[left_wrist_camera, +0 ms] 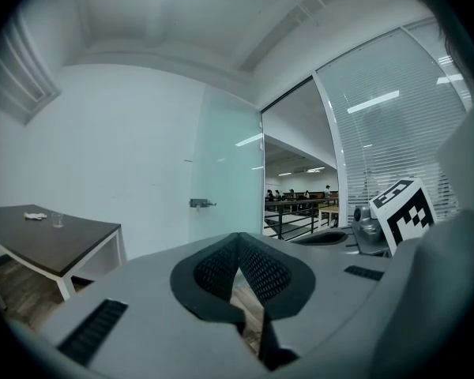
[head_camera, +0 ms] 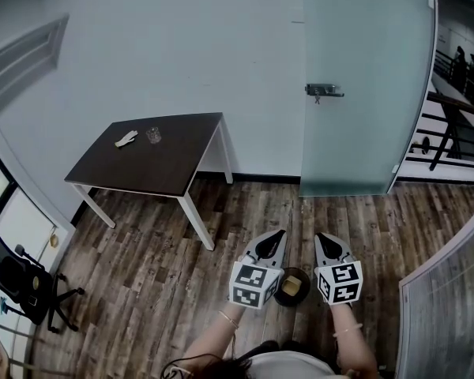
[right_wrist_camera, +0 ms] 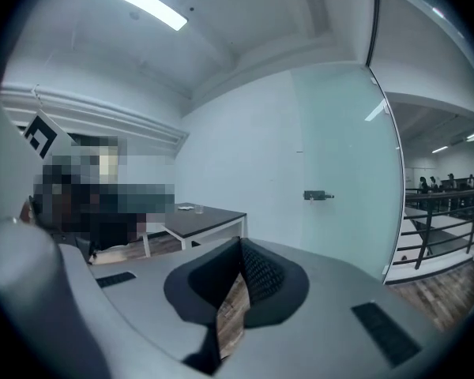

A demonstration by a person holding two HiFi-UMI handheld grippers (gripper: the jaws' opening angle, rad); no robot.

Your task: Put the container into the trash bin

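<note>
I saw a matt dark worktop point(head_camera: 174, 164), a clear glossy container point(head_camera: 153, 135), grainy wood-plank floor point(head_camera: 142, 251), a frosted glass door point(head_camera: 363, 54), metal handle point(head_camera: 324, 91).

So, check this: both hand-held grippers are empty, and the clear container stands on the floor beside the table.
Not the floor: the clear container stands on top of the dark table, as the head view shows. The rest holds.

No legible text (none anywhere).

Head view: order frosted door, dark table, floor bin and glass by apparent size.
1. frosted door
2. dark table
3. bin, partly hidden and nearer the camera
4. glass
</note>
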